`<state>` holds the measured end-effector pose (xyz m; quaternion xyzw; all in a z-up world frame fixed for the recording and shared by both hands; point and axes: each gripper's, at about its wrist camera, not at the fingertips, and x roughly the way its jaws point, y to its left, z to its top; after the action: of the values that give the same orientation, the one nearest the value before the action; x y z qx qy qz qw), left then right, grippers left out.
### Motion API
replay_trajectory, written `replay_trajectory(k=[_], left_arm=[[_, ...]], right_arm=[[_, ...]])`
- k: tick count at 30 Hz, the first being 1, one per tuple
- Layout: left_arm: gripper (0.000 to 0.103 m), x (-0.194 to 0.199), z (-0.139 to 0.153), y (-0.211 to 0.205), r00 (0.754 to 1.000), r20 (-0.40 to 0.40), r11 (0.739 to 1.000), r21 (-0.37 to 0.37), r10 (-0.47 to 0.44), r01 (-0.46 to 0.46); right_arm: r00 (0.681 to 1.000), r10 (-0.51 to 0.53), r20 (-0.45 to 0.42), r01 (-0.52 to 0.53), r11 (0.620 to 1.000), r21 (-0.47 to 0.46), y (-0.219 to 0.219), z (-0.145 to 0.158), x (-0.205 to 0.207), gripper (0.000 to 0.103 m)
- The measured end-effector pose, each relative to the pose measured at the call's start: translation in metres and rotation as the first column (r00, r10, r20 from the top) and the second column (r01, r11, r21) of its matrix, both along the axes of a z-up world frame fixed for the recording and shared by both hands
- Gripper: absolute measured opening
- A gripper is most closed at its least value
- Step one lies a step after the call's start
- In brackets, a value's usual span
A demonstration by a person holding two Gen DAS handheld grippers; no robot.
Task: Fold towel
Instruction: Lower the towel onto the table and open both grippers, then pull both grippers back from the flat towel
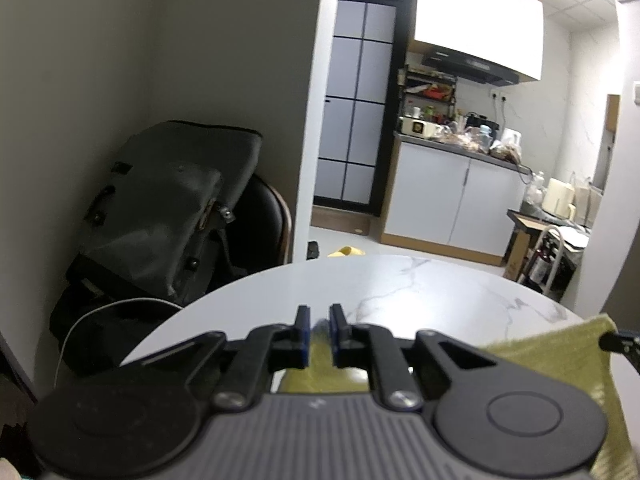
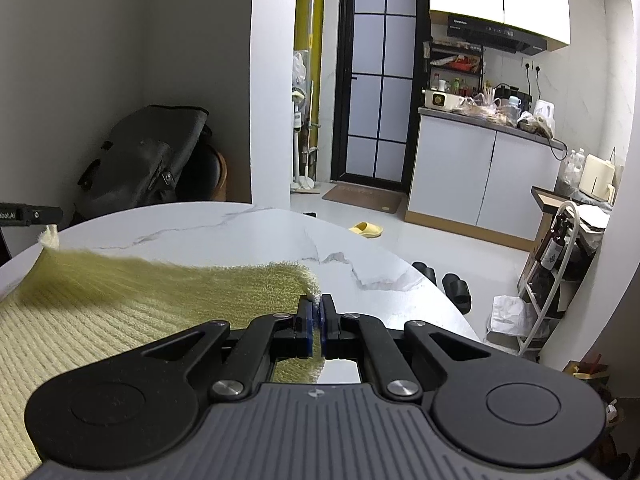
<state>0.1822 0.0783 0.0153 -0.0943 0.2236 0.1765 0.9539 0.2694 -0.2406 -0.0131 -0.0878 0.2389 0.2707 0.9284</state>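
Observation:
A yellow-green ribbed towel [image 2: 120, 300] lies spread over the near part of a round white marble table [image 2: 200, 224]. My right gripper [image 2: 316, 312] is shut on the towel's far right corner, just above the tabletop. In the left wrist view my left gripper [image 1: 320, 320] stands with its pads a little apart. A blurred towel corner [image 1: 320, 326] sits loosely in that gap, and more of the towel [image 1: 560, 352] runs off to the right. The left gripper [image 2: 56, 214] shows at the left edge of the right wrist view, over a cream corner tuft. The right gripper [image 1: 604, 340] peeks in at the right edge.
A dark backpack [image 1: 168, 208] rests on a black chair beyond the table's far left edge, with a white cable [image 1: 80, 328] below it. Kitchen cabinets [image 2: 480, 176] stand further back. A yellow slipper [image 2: 366, 230], black slippers [image 2: 456, 284] and a white rack [image 2: 552, 264] are on the floor to the right.

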Motion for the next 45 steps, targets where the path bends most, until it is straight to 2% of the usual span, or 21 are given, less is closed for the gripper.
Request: replay_trajectory(k=[2, 8, 10, 12, 15, 18, 22, 29, 34, 37, 41, 45], left_arm=[[0.015, 0.001, -0.001, 0.001, 1.0, -0.005, 1.0, 0.0, 0.006, -0.006], [0.017, -0.001, -0.006, 0.005, 0.999, -0.028, 1.0, 0.002, 0.017, -0.017], [0.02, -0.002, -0.007, 0.005, 0.999, -0.033, 1.0, 0.0, 0.01, -0.01], [0.021, -0.004, -0.007, 0.002, 0.999, -0.038, 1.0, 0.003, -0.008, 0.008], [0.021, -0.009, -0.009, 0.0, 0.999, -0.044, 0.999, -0.004, -0.032, 0.032], [0.023, -0.014, -0.011, -0.001, 0.998, -0.051, 0.999, -0.011, -0.043, 0.042], [0.034, -0.024, -0.012, -0.003, 0.997, -0.053, 0.998, -0.017, -0.061, 0.06], [0.037, -0.045, -0.009, -0.011, 0.991, -0.063, 0.993, -0.008, -0.115, 0.114], [0.052, -0.063, -0.003, -0.016, 0.987, -0.05, 0.988, -0.018, -0.153, 0.153], [0.063, -0.077, -0.002, -0.025, 0.979, -0.047, 0.979, 0.021, -0.2, 0.201], [0.064, -0.09, 0.0, -0.031, 0.971, -0.056, 0.972, 0.025, -0.233, 0.235], [0.068, -0.103, 0.009, -0.034, 0.968, -0.027, 0.968, 0.025, -0.249, 0.249]], right_arm=[[1.0, -0.002, -0.007, 0.002, 1.0, -0.006, 0.001, -0.003, 0.004, 0.004], [0.999, -0.03, -0.044, 0.03, 0.999, -0.019, 0.0, -0.006, 0.011, 0.008], [0.997, -0.044, -0.057, 0.042, 0.999, -0.035, 0.0, -0.008, 0.011, 0.014], [0.997, -0.061, -0.055, 0.058, 0.997, -0.052, 0.001, -0.009, 0.009, 0.03], [0.995, -0.087, -0.048, 0.084, 0.995, -0.054, 0.0, -0.007, 0.005, 0.041], [0.994, -0.094, -0.048, 0.092, 0.994, -0.054, -0.001, -0.004, -0.002, 0.042], [0.995, -0.082, -0.058, 0.078, 0.995, -0.062, 0.002, -0.001, -0.016, 0.042], [0.993, -0.089, -0.079, 0.085, 0.995, -0.056, 0.0, 0.004, -0.04, 0.042], [0.99, -0.095, -0.1, 0.09, 0.995, -0.051, -0.003, 0.011, -0.064, 0.042], [0.991, -0.084, -0.104, 0.079, 0.996, -0.049, -0.002, 0.015, -0.079, 0.042], [0.992, -0.077, -0.104, 0.072, 0.996, -0.048, -0.002, 0.02, -0.098, 0.042], [0.991, -0.084, -0.106, 0.081, 0.996, -0.038, -0.006, 0.026, -0.116, 0.042]])
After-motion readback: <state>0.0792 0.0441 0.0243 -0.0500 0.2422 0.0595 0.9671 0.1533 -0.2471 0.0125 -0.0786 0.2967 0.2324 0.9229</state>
